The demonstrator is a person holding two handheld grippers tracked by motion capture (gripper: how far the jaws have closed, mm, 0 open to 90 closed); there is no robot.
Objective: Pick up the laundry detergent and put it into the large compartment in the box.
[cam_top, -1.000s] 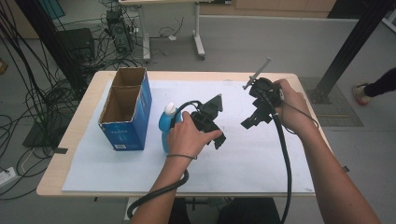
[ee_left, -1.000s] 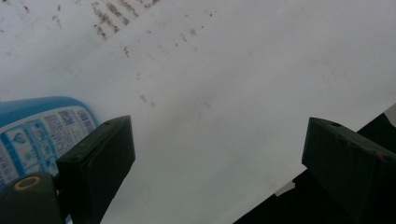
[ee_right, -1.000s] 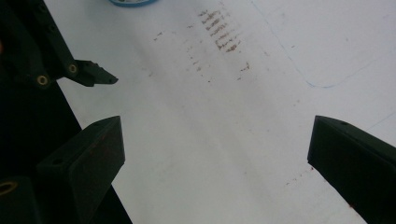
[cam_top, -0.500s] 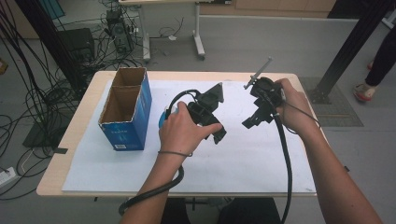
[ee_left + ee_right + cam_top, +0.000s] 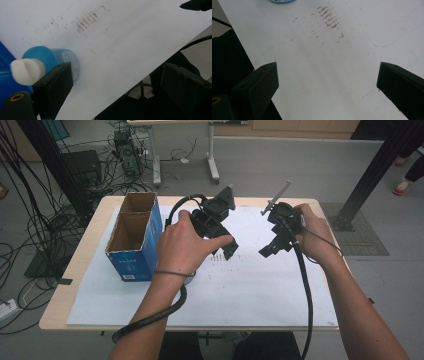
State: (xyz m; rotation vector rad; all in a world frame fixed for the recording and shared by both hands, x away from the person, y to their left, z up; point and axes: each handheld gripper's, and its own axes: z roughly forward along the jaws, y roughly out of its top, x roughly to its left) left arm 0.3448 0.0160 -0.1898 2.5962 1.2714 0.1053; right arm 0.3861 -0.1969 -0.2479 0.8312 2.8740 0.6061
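Holding both claws above the white sheet point(image 5: 260, 290), we see the left claw point(image 5: 112, 90) spread wide — nothing between its jaws, which have just closed slightly. The blue bottle point(image 5: 50, 58) stands below, beside its left jaw; the right claw point(image 5: 327, 82) gapes empty too.

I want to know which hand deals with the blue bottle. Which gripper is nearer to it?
Left. The left gripper hangs open just above and beside the blue bottle, not touching it. The right gripper is open, farther off over the white sheet.
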